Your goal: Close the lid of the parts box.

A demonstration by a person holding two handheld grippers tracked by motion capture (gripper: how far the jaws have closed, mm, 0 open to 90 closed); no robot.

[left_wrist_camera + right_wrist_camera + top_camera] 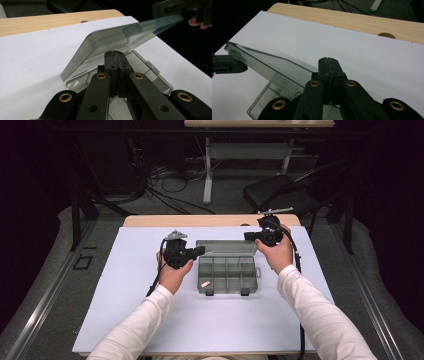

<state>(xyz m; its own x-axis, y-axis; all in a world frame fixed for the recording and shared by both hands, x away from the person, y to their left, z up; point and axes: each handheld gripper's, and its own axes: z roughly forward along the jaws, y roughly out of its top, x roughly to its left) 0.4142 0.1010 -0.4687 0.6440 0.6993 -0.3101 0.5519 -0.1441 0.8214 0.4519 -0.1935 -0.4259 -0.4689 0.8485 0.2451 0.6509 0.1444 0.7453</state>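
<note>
Both grippers [200, 251] [248, 236], jaws pressed together, flank the smoky translucent compartment box [227, 270], lid [112, 42] half-raised.

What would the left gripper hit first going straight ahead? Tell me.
The raised lid: the shut left gripper points straight at it and seems very close, though depth is unclear.

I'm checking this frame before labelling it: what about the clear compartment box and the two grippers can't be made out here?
- Small pale item in the box, high view: too small to identify.
- Whether the left gripper grips the lid: in the left gripper view its shut jaws hide the contact.
- Box's near edge, right gripper view: cut off by the frame's bottom, covered by the right gripper.
- Lid's far corner, left gripper view: covered by a dark gripper part.
</note>
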